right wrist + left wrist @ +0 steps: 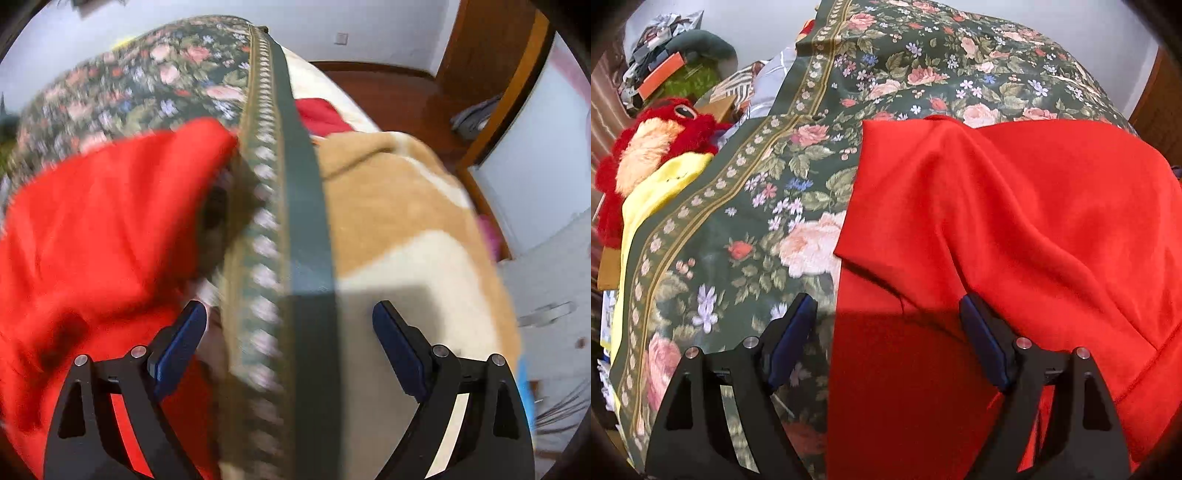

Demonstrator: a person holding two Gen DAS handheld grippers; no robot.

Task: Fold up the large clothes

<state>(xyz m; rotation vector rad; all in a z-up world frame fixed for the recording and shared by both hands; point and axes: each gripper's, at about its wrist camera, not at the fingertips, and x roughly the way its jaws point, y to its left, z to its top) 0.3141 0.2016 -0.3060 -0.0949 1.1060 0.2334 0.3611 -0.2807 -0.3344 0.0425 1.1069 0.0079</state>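
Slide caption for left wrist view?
Left gripper, jaws open, above red garment edge on floral bedspread.

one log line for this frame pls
stage: reaching | left tongs: open, over red garment edge | right tongs: open, over floral cloth border | held: nothing

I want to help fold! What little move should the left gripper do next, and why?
Probably lower the left gripper and close its fingers on the red garment's folded edge below: its jaws stand open with nothing held, and the garment lies rumpled on the floral cloth.
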